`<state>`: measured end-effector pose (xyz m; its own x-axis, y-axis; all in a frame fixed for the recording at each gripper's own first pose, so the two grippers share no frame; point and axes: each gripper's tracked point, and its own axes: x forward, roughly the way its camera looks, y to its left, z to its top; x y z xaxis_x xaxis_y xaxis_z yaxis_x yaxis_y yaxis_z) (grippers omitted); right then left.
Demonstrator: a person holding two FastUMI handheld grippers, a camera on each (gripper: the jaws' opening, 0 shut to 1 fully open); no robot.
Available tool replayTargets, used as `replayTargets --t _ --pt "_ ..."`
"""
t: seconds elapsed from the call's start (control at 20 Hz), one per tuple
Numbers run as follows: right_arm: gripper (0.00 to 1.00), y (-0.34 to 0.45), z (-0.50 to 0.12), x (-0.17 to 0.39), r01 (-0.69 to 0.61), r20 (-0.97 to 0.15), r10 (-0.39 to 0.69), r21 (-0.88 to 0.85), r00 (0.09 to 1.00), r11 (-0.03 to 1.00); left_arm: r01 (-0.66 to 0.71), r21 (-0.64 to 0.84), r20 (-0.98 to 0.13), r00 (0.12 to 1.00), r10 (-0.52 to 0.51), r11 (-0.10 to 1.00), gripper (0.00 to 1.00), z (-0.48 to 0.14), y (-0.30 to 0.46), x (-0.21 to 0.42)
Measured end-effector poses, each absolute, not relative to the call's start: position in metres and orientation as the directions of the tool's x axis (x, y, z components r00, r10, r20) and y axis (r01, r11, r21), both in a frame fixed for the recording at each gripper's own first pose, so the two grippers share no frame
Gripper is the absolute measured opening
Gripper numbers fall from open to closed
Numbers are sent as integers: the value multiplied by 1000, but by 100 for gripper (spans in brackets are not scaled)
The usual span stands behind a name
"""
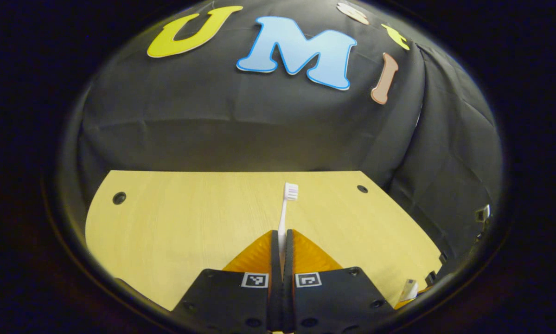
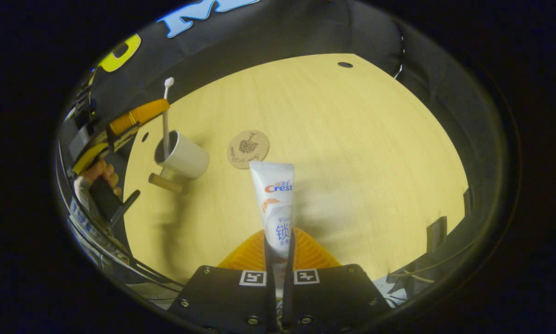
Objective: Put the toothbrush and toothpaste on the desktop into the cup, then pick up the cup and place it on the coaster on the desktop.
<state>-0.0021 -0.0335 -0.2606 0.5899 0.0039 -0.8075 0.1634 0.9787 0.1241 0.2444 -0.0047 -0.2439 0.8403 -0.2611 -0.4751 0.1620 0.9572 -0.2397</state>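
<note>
The left gripper (image 1: 282, 241) is pinching the slim white plastic toothbrush (image 1: 284, 211) by its handle, holding it upright with its lower end dipping into the white ceramic cup (image 2: 182, 160) at the desktop's left. The right gripper (image 2: 278, 243) is clamping the soft white toothpaste tube (image 2: 274, 204), which is light and squashy, near its flat crimped end, the stiffer part to hold. The round cork coaster (image 2: 248, 148) is lying just right of the cup.

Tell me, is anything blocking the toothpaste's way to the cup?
Nothing lies on the bare desktop between the toothpaste, held by the right gripper, and the cup. But the left gripper holds the toothbrush at the cup's mouth.
</note>
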Motion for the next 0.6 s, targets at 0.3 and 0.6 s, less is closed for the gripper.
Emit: replayTargets --t 0.3,0.6 --pt "7 -23 -232 18 125 -763 32 146 645 981 113 -249 -503 834 -228 962 13 -259 9 222" --pt "7 2 -212 44 75 -725 78 176 685 982 94 -247 -514 831 -213 964 34 -254 28 193"
